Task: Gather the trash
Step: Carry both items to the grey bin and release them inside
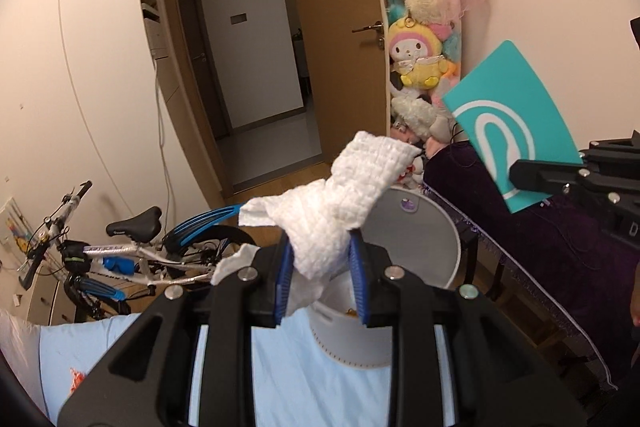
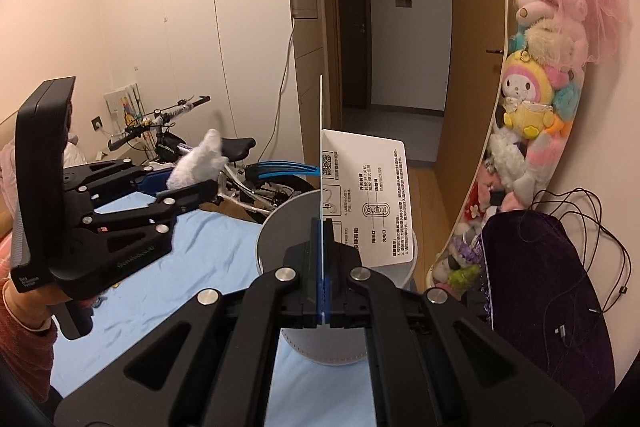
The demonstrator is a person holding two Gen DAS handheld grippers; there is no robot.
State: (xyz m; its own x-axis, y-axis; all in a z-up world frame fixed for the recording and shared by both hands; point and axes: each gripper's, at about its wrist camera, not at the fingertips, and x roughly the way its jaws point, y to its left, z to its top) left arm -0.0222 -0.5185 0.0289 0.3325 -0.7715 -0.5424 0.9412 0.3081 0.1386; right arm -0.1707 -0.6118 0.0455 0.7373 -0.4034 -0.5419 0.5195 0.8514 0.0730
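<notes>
A crumpled white tissue (image 1: 344, 187) sticks up from between the blue pads of my left gripper (image 1: 320, 255), which is shut on it. Just beyond and below stands a round white trash bin (image 1: 352, 339) with its grey lid (image 1: 416, 239) tipped up. My right gripper (image 2: 322, 227) is shut on the edge of a folded leaflet (image 2: 368, 195), white with printed instructions on one side and teal (image 1: 504, 107) on the other. It hangs over the bin (image 2: 288, 227). In the right wrist view the left gripper (image 2: 192, 179) and its tissue (image 2: 200, 163) are to the left of the bin.
A light blue bed sheet (image 1: 300, 367) lies under both grippers. A bicycle (image 1: 132, 255) leans by the left wall. Dark purple cloth (image 1: 540, 247) with black cables (image 2: 580, 211) covers furniture on the right. Plush toys (image 1: 420, 47) hang beside an open door (image 1: 332, 27).
</notes>
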